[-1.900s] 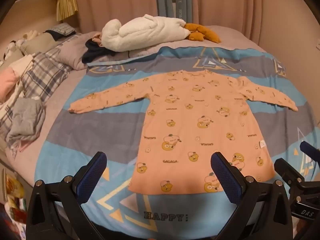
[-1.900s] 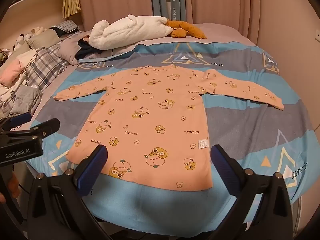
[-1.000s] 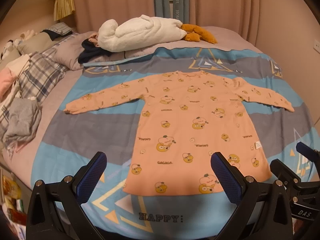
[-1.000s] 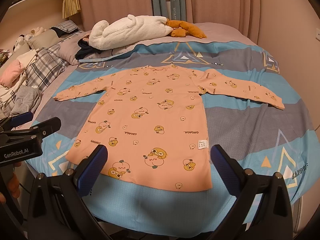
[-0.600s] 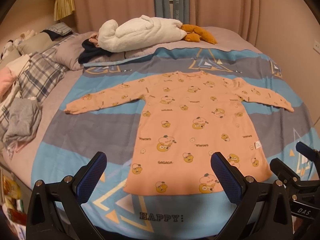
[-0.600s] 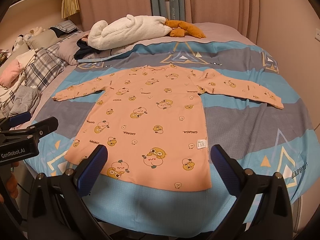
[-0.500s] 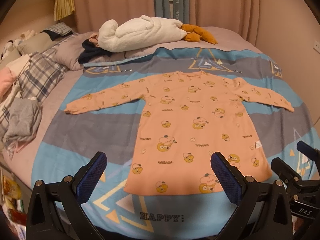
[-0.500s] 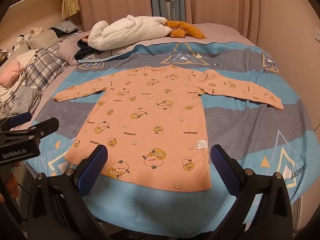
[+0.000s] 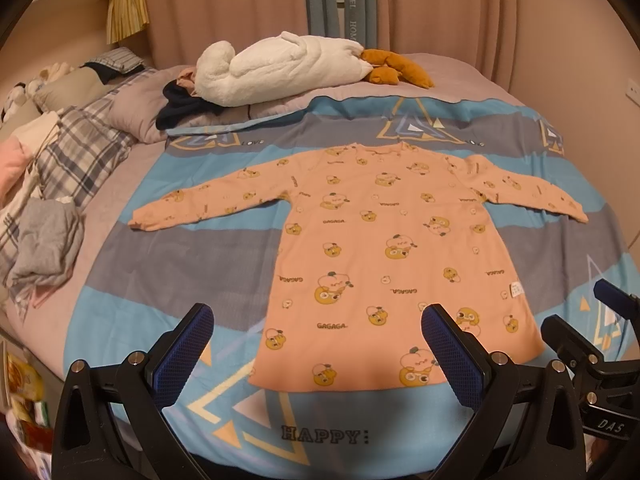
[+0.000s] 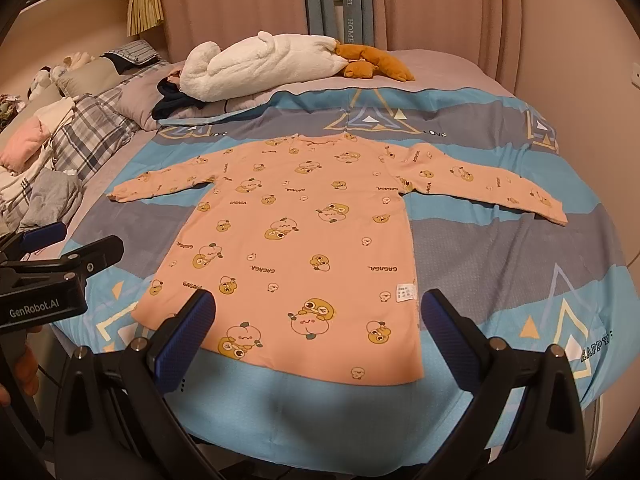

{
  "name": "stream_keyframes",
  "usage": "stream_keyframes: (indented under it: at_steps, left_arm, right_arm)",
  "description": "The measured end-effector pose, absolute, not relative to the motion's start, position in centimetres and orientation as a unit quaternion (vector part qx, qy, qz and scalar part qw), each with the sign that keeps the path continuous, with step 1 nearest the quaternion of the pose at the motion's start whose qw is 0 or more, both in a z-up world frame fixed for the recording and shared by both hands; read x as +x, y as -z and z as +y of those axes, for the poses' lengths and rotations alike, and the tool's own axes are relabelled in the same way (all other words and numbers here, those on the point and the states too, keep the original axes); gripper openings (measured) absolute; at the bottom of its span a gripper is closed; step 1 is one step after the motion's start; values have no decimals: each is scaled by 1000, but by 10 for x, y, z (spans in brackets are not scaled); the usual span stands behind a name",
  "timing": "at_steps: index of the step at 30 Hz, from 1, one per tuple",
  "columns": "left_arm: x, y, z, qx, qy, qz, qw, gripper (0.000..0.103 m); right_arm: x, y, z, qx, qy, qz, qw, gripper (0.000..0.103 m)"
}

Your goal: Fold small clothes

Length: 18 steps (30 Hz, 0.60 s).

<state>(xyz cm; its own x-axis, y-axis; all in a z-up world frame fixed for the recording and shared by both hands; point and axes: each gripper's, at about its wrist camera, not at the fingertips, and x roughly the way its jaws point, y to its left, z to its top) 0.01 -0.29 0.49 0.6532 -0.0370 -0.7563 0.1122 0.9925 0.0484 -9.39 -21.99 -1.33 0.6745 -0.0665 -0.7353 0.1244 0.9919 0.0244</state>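
A small peach long-sleeved shirt (image 9: 376,256) (image 10: 296,240) printed with cartoon fruits lies flat and face down on the blue and grey bedspread (image 9: 168,268), both sleeves spread wide, hem toward me. My left gripper (image 9: 318,344) hovers open just short of the hem's left half, holding nothing. My right gripper (image 10: 316,328) is open too, above the hem's right half, empty. In the right wrist view the left gripper (image 10: 60,248) shows at the left edge. A white care label (image 10: 405,293) sits near the shirt's right side seam.
A white plush blanket (image 9: 276,66) and an orange soft toy (image 9: 396,68) lie at the far side of the bed. Plaid bedding and a grey garment pile (image 9: 44,248) sit at the left. A wall rises close on the right. A hand (image 10: 24,364) holds the left gripper.
Both views pulled back slightly from the shirt over the last two seconds, then held nearly still. Both grippers stayed open; the shirt has not moved.
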Motion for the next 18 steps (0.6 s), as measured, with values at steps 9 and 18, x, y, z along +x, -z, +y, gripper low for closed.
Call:
stream_keyframes:
  at_steps: [9,18]
  left_arm:
    - [0,-5,-3,46,42,414,908,103]
    - [0,-4,-4,46,41,414,908,103]
  right_arm:
    - [-93,14,-220,36,52,400,914,103]
    - [-93,14,-221,36,52,401,914,103]
